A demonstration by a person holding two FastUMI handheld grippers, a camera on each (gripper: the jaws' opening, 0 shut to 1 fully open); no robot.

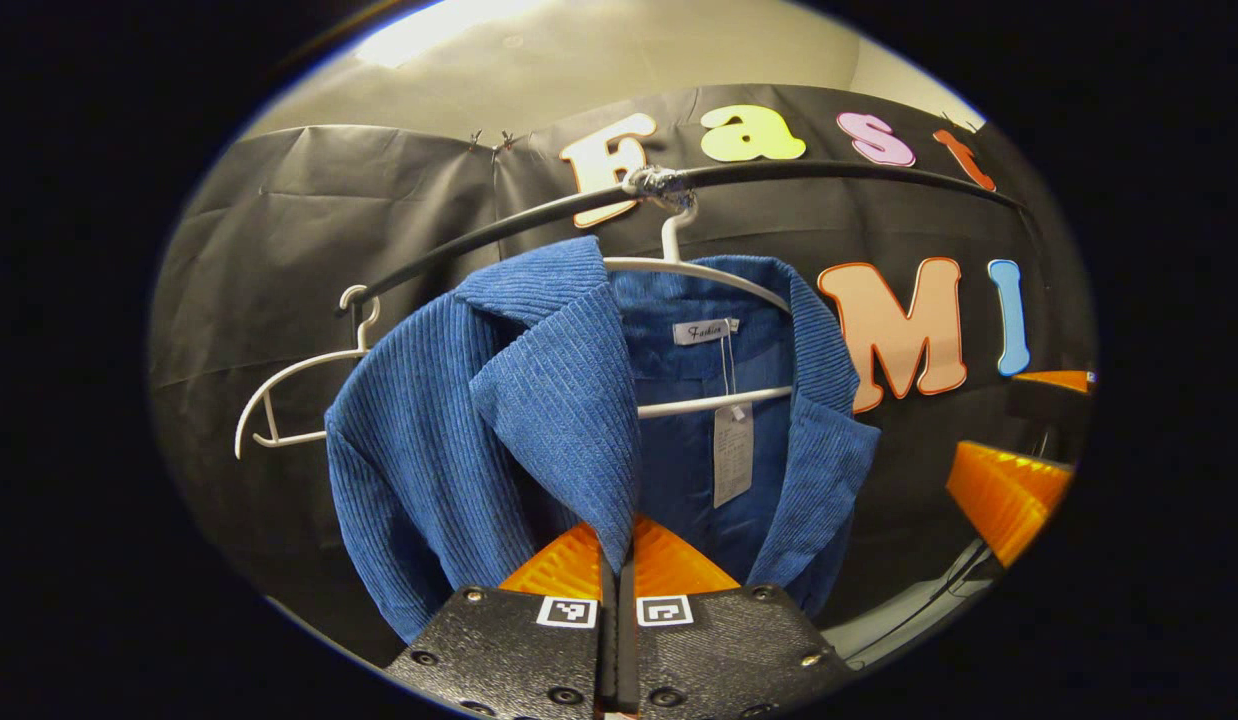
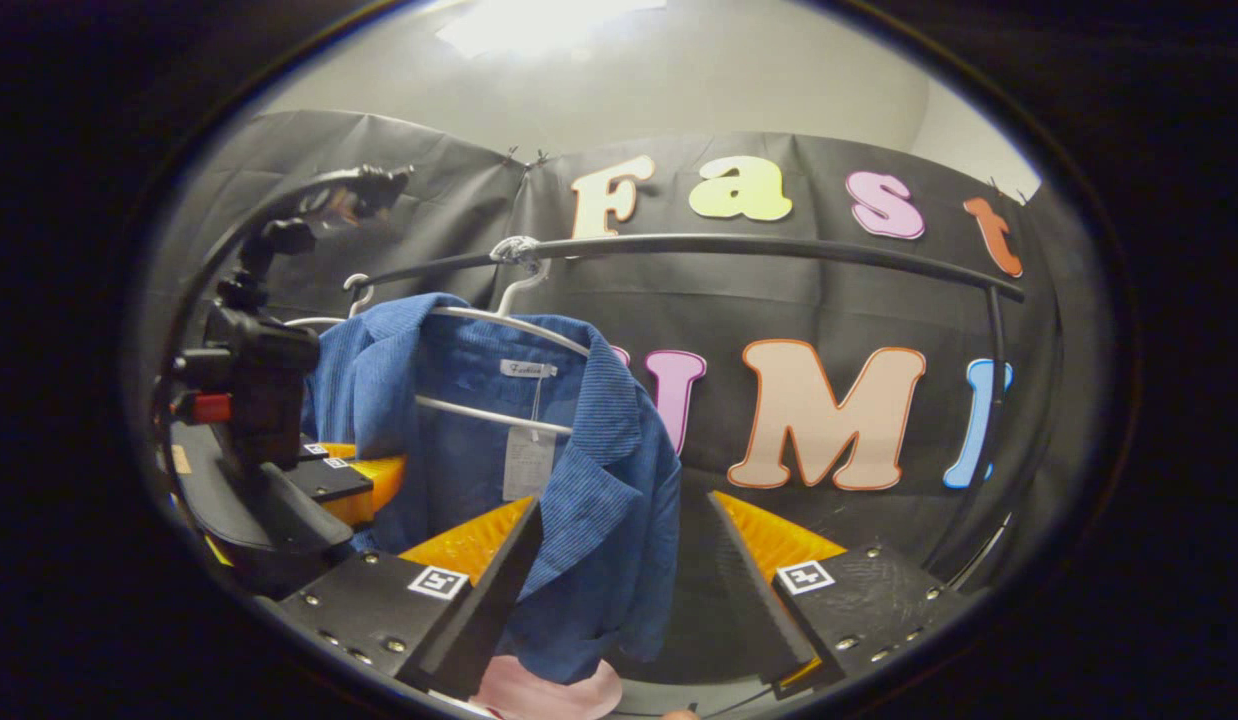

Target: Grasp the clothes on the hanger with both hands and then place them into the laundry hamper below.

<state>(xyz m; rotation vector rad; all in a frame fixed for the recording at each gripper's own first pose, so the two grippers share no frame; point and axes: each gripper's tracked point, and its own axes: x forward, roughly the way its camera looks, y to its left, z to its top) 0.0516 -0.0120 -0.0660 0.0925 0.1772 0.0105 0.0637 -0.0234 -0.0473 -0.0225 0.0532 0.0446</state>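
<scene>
A blue corduroy jacket (image 1: pixel 459 420) hangs on a white hanger (image 1: pixel 699 270) from a black rail (image 1: pixel 829 172). My left gripper (image 1: pixel 619 570) is shut on the lower edge of the jacket's left lapel. In the right gripper view the same jacket (image 2: pixel 599 480) hangs left of centre, and its front panel drops between the spread fingers of my right gripper (image 2: pixel 624 520), close to the left one. That gripper is open. The left gripper (image 2: pixel 379 470) shows beyond, at the jacket's other side.
An empty white hanger (image 1: pixel 299 400) hangs on the rail to the left of the jacket. A paper tag (image 1: pixel 732 455) dangles inside the collar. Something pink (image 2: pixel 554 690) lies low under the jacket's hem. The rail (image 2: pixel 759 247) curves down at the right.
</scene>
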